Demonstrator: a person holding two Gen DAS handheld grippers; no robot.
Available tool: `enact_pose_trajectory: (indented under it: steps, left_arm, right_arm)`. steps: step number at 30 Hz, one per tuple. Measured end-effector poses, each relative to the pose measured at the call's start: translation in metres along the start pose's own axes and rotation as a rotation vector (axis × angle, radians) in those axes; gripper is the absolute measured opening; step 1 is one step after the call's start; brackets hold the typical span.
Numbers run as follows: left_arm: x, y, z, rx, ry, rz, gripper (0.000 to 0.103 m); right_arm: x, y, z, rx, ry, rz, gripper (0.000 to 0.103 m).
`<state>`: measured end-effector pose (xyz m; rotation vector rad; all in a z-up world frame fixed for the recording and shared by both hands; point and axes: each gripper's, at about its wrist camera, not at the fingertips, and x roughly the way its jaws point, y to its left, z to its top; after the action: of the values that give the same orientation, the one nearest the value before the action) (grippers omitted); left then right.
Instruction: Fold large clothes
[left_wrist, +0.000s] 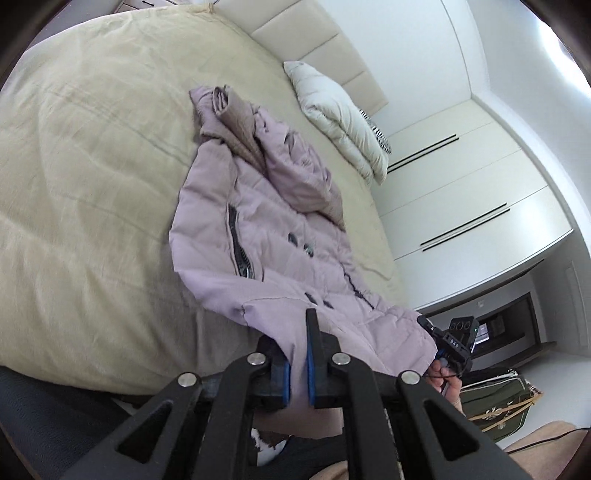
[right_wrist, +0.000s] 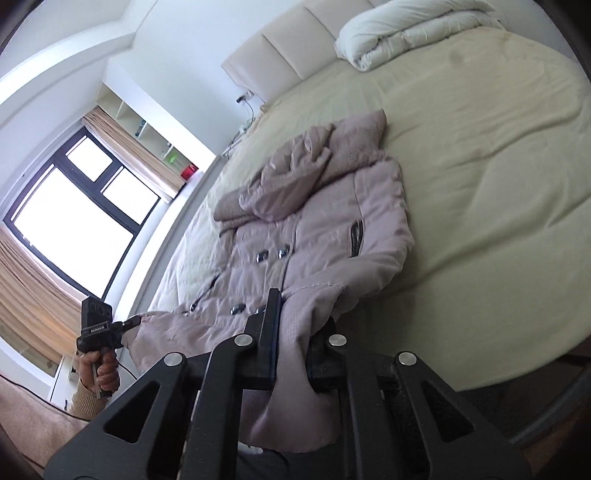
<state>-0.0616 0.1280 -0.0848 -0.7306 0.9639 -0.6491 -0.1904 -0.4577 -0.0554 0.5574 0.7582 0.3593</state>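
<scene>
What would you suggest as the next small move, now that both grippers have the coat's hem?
Probably carry the hem forward over the buttons toward the hood. The left gripper and right gripper are both shut on the bottom edge of the coat, which lies flat, front up, on the bed.

Your right gripper (right_wrist: 291, 332) pinches the near hem of the pink coat (right_wrist: 314, 229) on the bed (right_wrist: 498, 166).

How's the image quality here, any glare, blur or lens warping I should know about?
Right wrist view: the window is blown out white, no detail outside; the bed bulges from fisheye warping. Left wrist view: even, soft light; wardrobe doors curve; dark corners. The coat is fairly sharp in both views.
</scene>
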Motion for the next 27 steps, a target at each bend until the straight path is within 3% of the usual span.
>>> enact_pose_trajectory:
  steps: [8,14,23,27]
  left_arm:
    - [-0.001,-0.011,0.07,0.039,-0.151,-0.037,0.007]
    - [0.019,-0.023,0.145,0.079,-0.242,-0.021,0.007]
    - [0.077,-0.022,0.263,0.121,-0.311,0.083,0.007]
    - [0.112,-0.004,0.307,0.099,-0.316,0.142,0.007]
  right_arm:
    - [0.023,0.014,0.086,-0.025,-0.159,0.016,0.009]
    - [0.066,0.025,0.166,-0.092,-0.232,-0.082,0.008]
    - [0.167,0.024,0.282,-0.142,-0.287,-0.303,0.008]
    - [0.221,0.008,0.328,-0.09,-0.287,-0.309,0.008]
